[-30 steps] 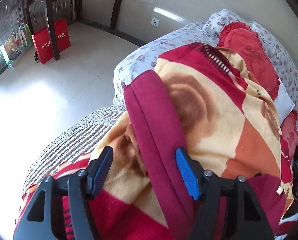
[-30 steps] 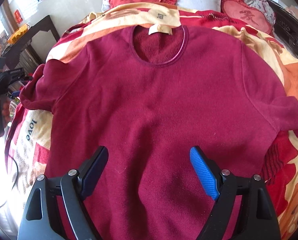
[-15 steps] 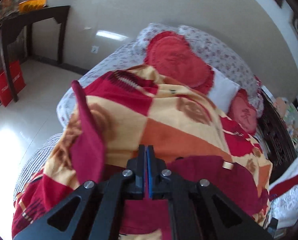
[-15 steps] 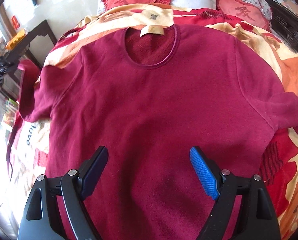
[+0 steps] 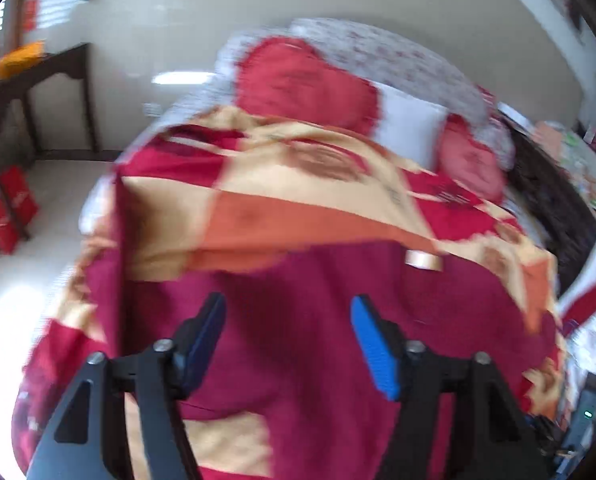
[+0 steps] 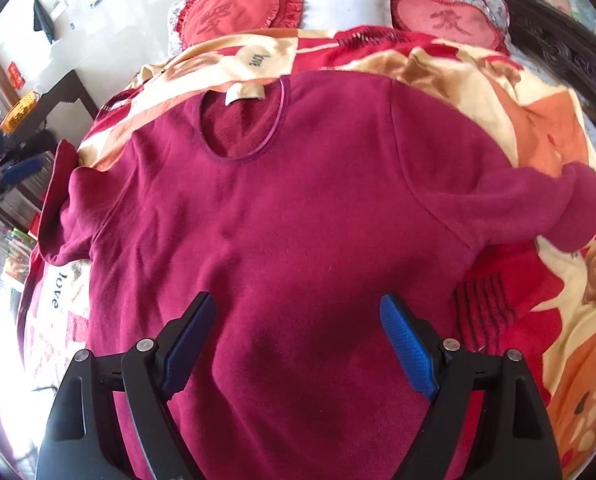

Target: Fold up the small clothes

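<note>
The right gripper (image 6: 298, 344) hangs with its jaws spread wide and nothing between the pads — only the lower body of the maroon sweater (image 6: 298, 220) lies beneath them. The left gripper (image 5: 288, 344) is opening its jaws, and no cloth is caught between them; its view is blurred, with maroon fabric below the gap.

Ahead of the right jaws the sweater lies flat, front up, on a red, orange and cream blanket (image 6: 545, 128). Its round neckline and beige label (image 6: 245, 93) sit beyond the jaws, slightly left of the gap. The sleeve to the right of the jaws (image 6: 569, 208) bunches at its cuff; the sleeve to the left (image 6: 60, 204) is folded over and standing up at the blanket's edge.

Farther on, past the collar, two red heart-shaped cushions (image 6: 234, 16) flank a white pillow (image 6: 345, 2).
</note>
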Available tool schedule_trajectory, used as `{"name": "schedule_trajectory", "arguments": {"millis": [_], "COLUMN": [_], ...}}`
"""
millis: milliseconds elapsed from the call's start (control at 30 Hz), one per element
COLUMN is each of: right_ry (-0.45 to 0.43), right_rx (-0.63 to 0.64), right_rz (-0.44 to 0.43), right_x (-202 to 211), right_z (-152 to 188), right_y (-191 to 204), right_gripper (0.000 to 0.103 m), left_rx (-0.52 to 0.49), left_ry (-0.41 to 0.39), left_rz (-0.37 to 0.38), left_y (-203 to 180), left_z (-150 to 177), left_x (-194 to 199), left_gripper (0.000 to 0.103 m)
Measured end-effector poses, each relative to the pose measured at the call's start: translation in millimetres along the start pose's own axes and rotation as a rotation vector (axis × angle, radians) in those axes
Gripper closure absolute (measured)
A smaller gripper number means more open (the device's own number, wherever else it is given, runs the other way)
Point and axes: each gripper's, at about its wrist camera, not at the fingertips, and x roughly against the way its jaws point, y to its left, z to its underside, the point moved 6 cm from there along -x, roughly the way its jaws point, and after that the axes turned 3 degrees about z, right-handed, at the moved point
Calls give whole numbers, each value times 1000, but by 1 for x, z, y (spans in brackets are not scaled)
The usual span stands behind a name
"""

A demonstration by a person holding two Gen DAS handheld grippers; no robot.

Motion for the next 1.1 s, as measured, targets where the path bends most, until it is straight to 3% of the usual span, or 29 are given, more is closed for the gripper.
{"name": "schedule_trajectory", "arguments": {"millis": [100, 233, 300, 333, 367, 400, 433, 500, 533, 600, 667, 767, 900, 933, 967, 1033, 1100], "right_ry": [40, 84, 86, 85, 87, 88, 90, 94, 94, 95, 100, 104, 72, 67, 61, 58, 55], "right_rx": [-35, -12, 20, 33, 42, 49, 53, 54, 48, 28, 3, -41, -55, -52, -50, -62, -88], "right_rz": [-24, -55, -46, -40, -36, -35, -35, -37, -36, -32, -32, -39, -40, -29, -14, 9, 18], "right_x": [-14, -26, -28, -29, -29, -29, -30, -30, -30, -31, -35, -38, -29, -27, -24, -20, -16], "right_z": [5, 12, 13, 14, 14, 15, 16, 17, 18, 17, 16, 12, 6, 6, 7, 9, 10], "right_y": [0, 16, 23, 25, 27, 29, 30, 28, 25, 18, 10, 1, -7, -10, -14, -25, -39], "right_gripper": [34, 34, 34, 34, 34, 34, 34, 34, 34, 34, 34, 34, 34, 34, 34, 34, 34], "left_rx": [19, 1, 2, 13, 31, 64, 119, 199, 179, 100, 14, -105, -210, -227, -245, -263, -259], "left_ry": [-50, 29, 72, 95, 130, 176, 209, 159, 126, 52, -26, -62, 15, 44, 89, 196, 249], "left_rz": [-224, -399, -416, -403, -374, -332, -286, -212, -199, -143, -19, 137, 314, 335, 359, 380, 364], "left_y": [59, 119, 133, 139, 145, 151, 156, 153, 143, 105, 49, -33, -126, -142, -156, -172, -171], "left_z": [-14, -25, -26, -24, -22, -19, -14, -15, -19, -25, -30, -19, 30, 46, 64, 100, 122], "left_x": [-11, -56, -82, -93, -106, -118, -124, -113, -102, -71, -36, -5, -15, -23, -35, -54, -63], "left_gripper": [10, 9, 13, 27, 60, 83, 96, 97, 97, 97, 97, 97, 96, 89, 74, 52, 52]}}
